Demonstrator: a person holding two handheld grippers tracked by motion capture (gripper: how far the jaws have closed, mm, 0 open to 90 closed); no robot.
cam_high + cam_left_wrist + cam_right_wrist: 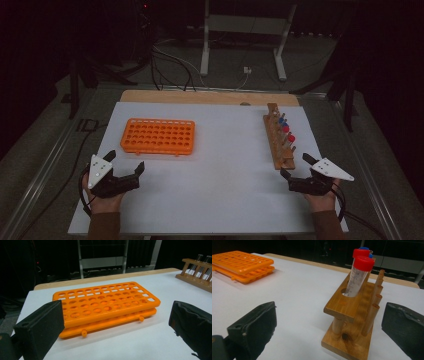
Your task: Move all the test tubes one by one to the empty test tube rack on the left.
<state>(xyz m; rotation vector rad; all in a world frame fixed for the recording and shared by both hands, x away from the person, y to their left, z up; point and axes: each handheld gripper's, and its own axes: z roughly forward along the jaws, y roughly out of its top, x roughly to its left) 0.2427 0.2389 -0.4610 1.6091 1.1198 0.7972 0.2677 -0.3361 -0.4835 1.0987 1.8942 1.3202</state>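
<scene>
An orange tube rack (158, 136) (105, 305) with many empty holes lies on the white table at the left. A wooden rack (279, 142) (352, 315) stands at the right and holds capped tubes (286, 128), red and blue; the nearest red-capped tube (359, 277) stands upright in it. My left gripper (125, 162) (115, 325) rests near the front left, open and empty, pointing at the orange rack. My right gripper (296, 166) (329, 325) is open and empty just in front of the wooden rack's near end.
The white table top (225, 170) has a wooden strip (210, 97) along its far edge. Beyond it are cables (170, 65) on the floor and a white stand frame (245, 45). Metal rails run down both sides.
</scene>
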